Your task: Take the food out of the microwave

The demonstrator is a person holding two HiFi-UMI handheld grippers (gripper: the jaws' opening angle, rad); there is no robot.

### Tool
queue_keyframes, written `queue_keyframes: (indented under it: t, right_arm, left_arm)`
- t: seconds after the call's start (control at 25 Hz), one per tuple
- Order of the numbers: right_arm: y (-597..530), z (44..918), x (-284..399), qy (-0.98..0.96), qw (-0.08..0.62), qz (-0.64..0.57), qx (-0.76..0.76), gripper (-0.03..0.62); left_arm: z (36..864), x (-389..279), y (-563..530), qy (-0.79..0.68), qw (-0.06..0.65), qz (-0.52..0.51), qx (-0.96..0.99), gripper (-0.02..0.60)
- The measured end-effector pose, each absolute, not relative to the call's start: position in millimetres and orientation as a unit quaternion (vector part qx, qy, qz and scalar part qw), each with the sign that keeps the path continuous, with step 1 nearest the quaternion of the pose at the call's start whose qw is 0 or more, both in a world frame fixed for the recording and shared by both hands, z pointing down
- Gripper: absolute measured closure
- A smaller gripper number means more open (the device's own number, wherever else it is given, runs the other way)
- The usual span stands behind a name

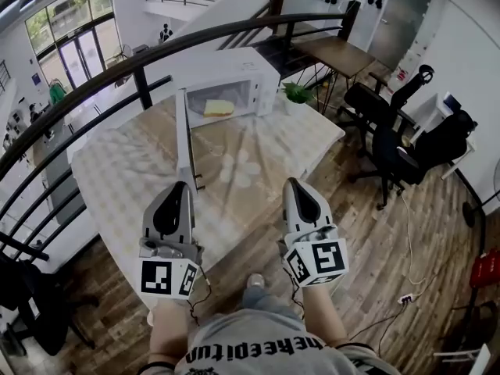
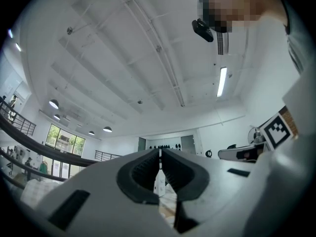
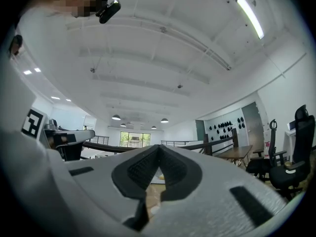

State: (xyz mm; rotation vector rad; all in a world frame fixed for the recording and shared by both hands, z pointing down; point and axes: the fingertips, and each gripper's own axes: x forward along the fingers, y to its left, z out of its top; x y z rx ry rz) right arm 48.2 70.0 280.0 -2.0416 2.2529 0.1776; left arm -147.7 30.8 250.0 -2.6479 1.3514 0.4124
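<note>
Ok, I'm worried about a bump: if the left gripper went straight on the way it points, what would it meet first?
Probably the edge of the open white microwave door, which stands right ahead of the left gripper; how close is unclear.

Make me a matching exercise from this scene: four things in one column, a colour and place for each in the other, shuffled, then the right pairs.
Things:
1. microwave
2. food
3. potted plant
4. office chair

Colour and place:
A. green, on the table just right of the microwave
B. black, on the wooden floor
C. white, at the table's far end
D. yellow, inside the microwave

Pairs: 1-C; 2-D; 3-A; 4-B
</note>
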Motion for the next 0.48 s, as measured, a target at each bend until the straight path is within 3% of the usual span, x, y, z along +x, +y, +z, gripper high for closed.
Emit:
queue_keyframes:
  t: [0.48]
  right_arm:
    - [-1,267,127,0.764,0.052,0.082,-0.638,0.589]
  left_arm:
    - [235,-60,-32,0.467,0.092,0.151,-0.866,0.566]
